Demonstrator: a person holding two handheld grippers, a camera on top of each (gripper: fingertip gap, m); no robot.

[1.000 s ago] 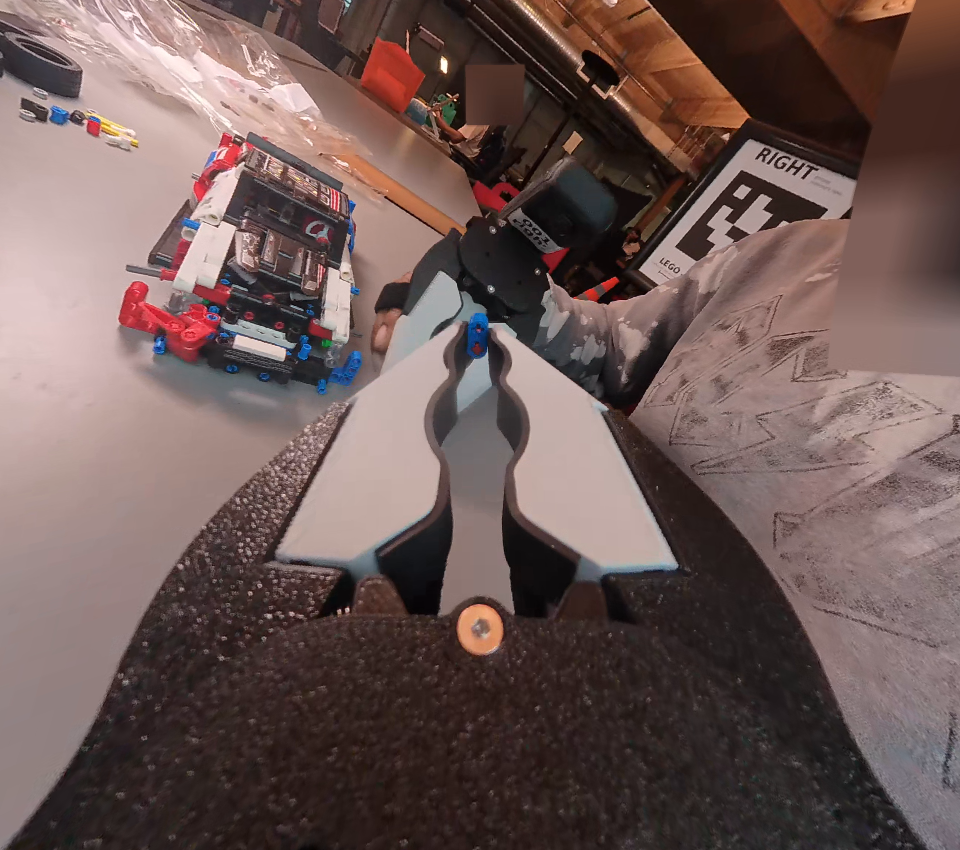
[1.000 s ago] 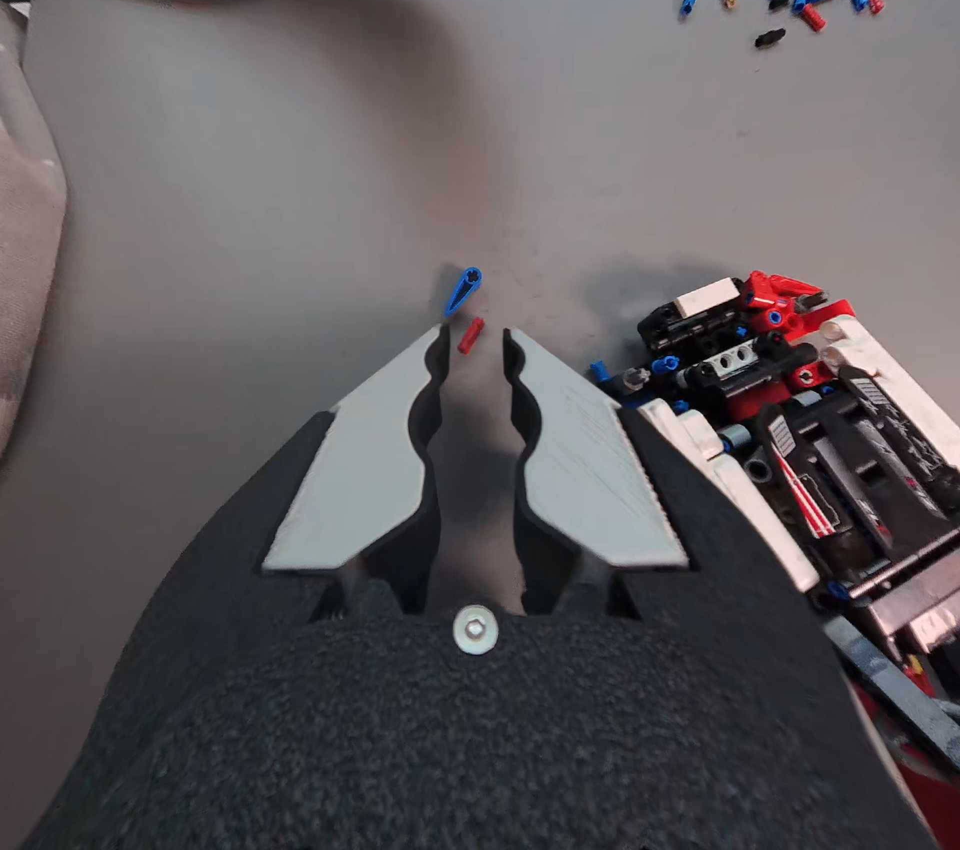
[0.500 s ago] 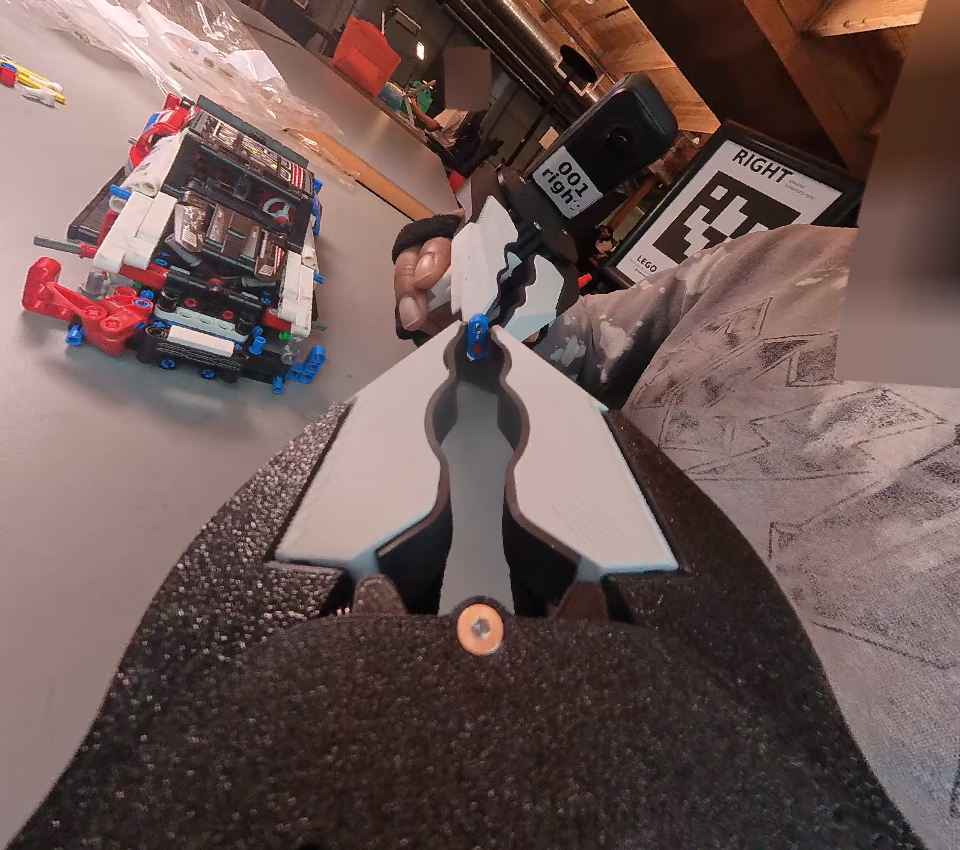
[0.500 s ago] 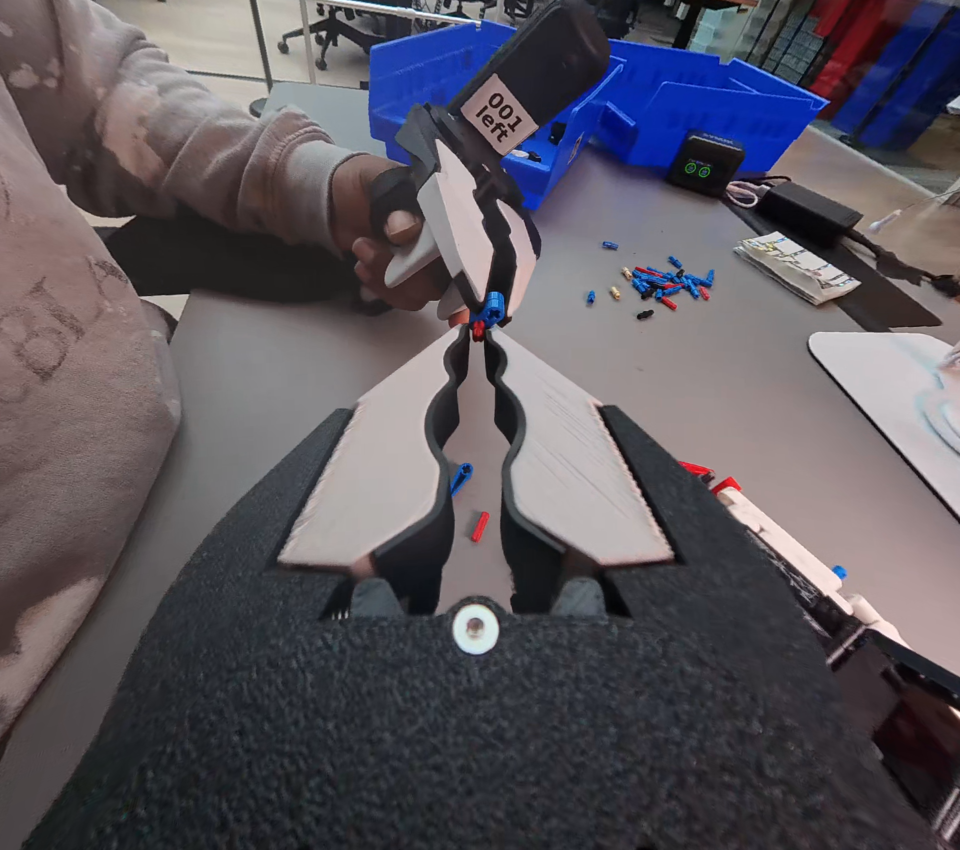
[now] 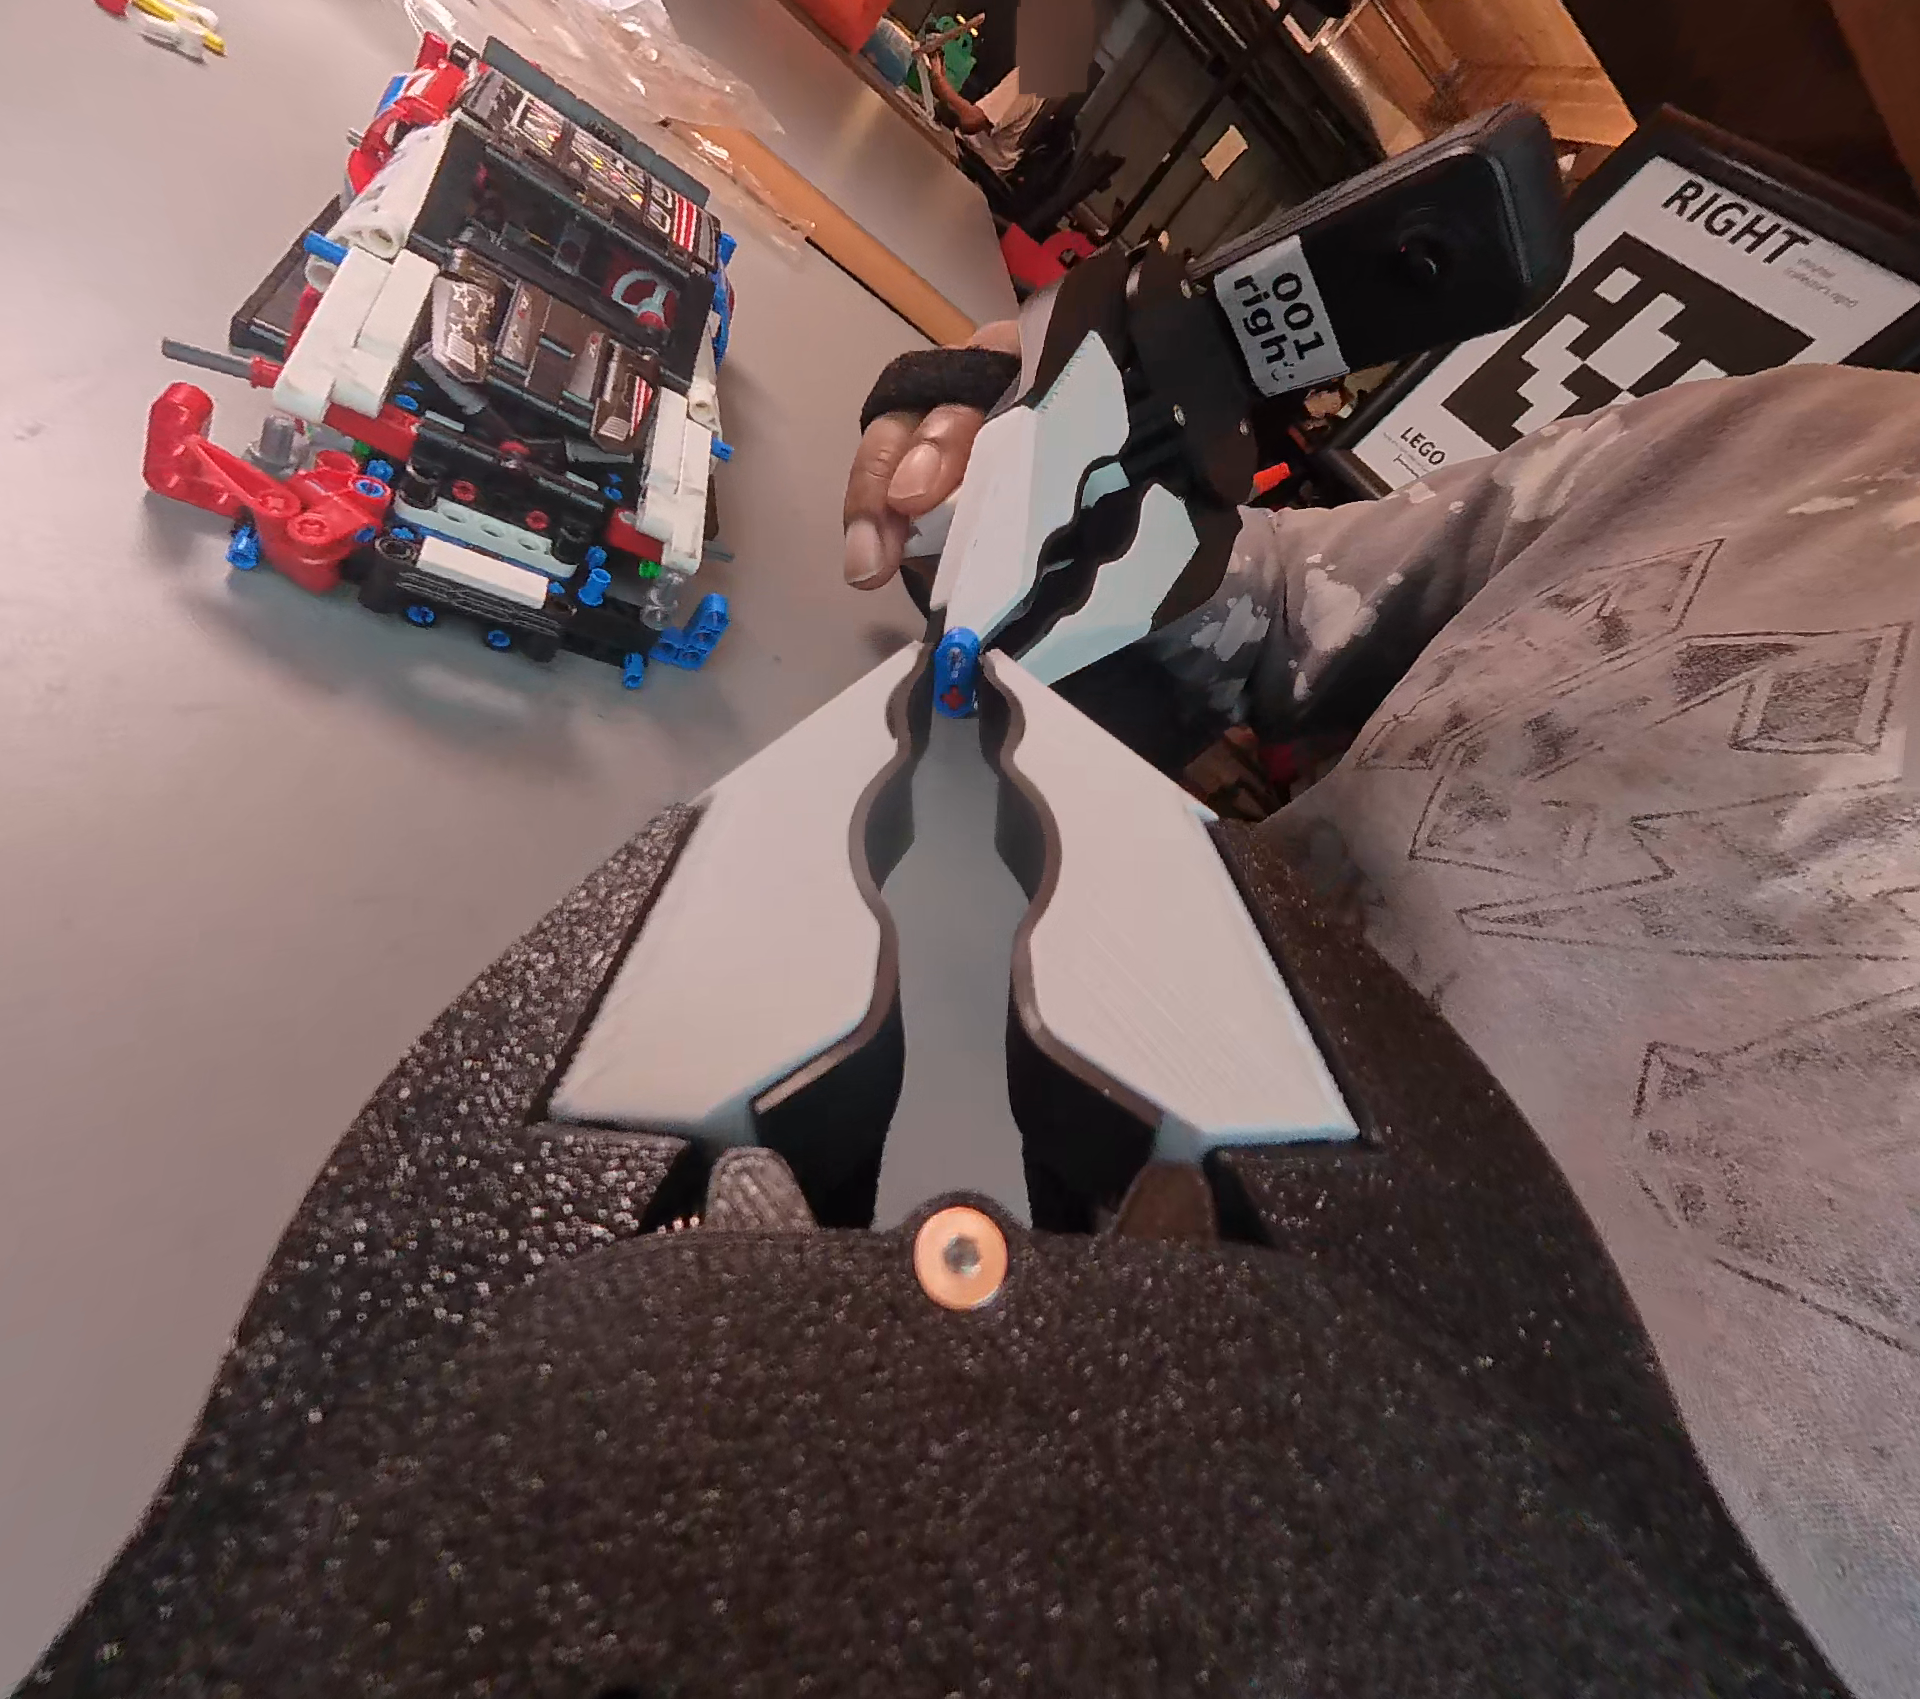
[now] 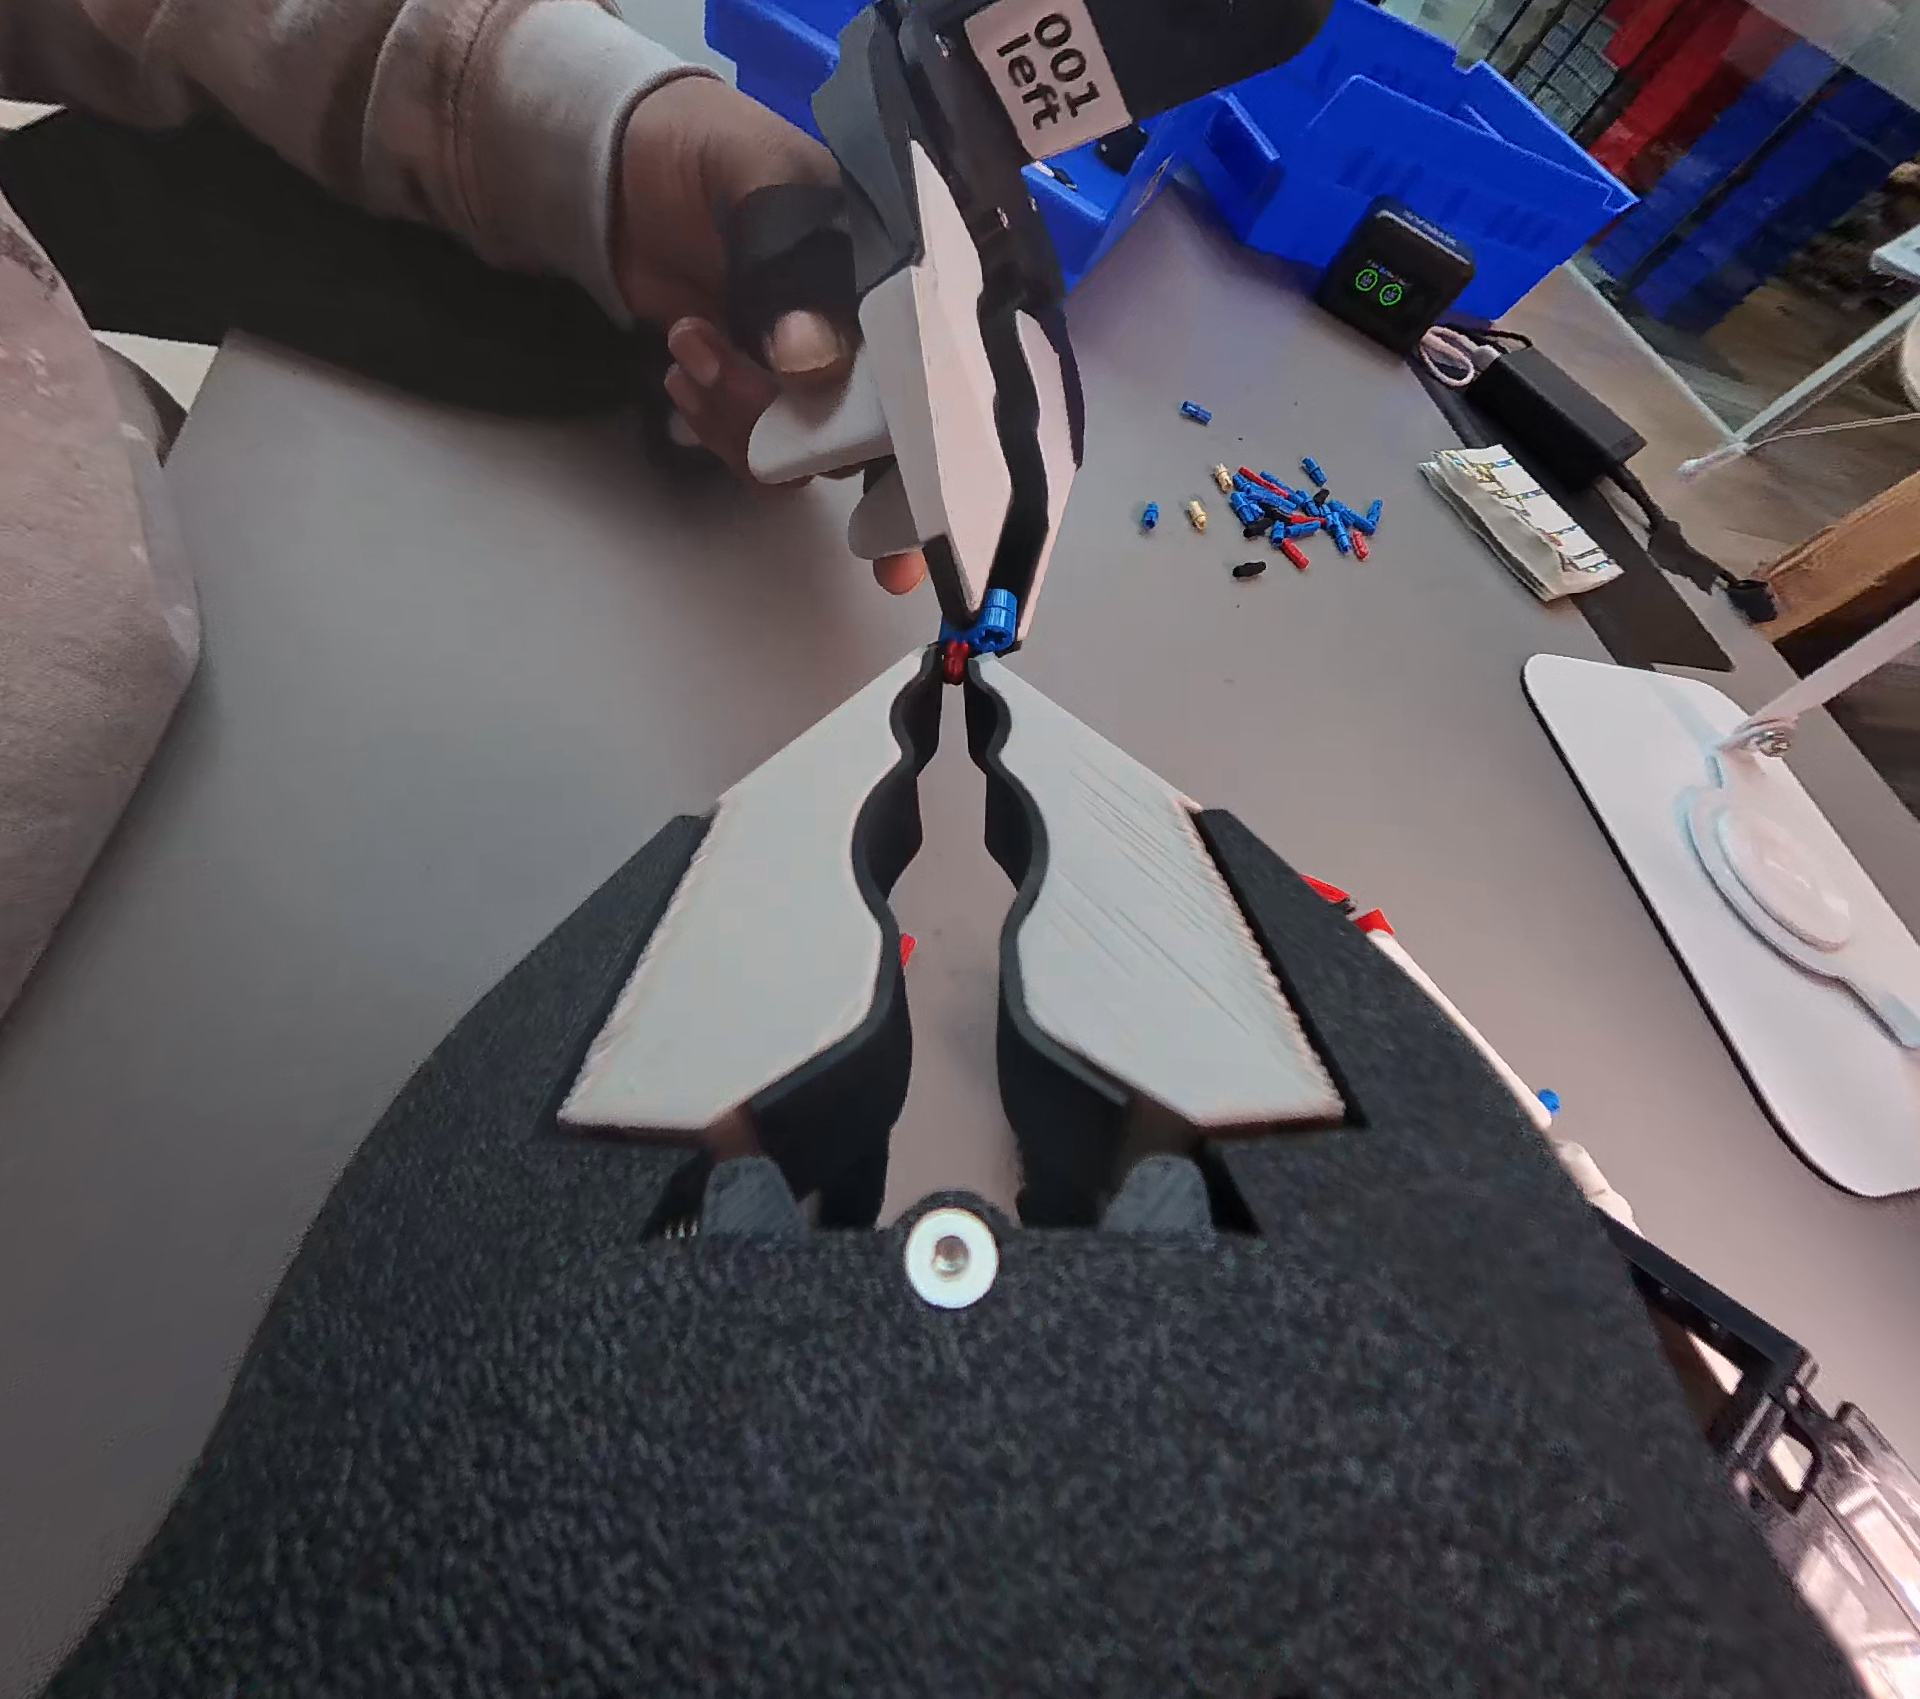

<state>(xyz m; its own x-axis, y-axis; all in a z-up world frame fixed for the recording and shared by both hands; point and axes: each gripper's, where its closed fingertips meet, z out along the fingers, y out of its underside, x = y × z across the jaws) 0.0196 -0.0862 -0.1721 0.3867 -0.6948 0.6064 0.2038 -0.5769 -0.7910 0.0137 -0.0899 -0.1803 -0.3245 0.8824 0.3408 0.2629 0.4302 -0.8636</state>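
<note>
One small blue connector piece (image 5: pixel 955 681) is being pinched at the tips of the left gripper (image 5: pixel 953 685), whose two fingers are being held closed on it above the grey table (image 5: pixel 208 818). One small red pin (image 6: pixel 953 660) is being clamped at the tips of the right gripper (image 6: pixel 951 662), and it is being pressed end-on against the blue piece, so the two grippers are being held tip to tip. Each gripper is being gripped by one of the person's two hands, the right hand (image 5: pixel 904 465) and the left hand (image 6: pixel 727 278).

One partly built toy car (image 5: pixel 499 361) of red, white, black and blue bricks is being shown standing on the table, well apart from the grippers. One loose scatter of small blue, red, black and tan pins (image 6: pixel 1288 506) is being shown farther along the table, near one folded paper booklet (image 6: pixel 1507 527). Two blue plastic bins (image 6: pixel 1403 132) are being shown behind them.
</note>
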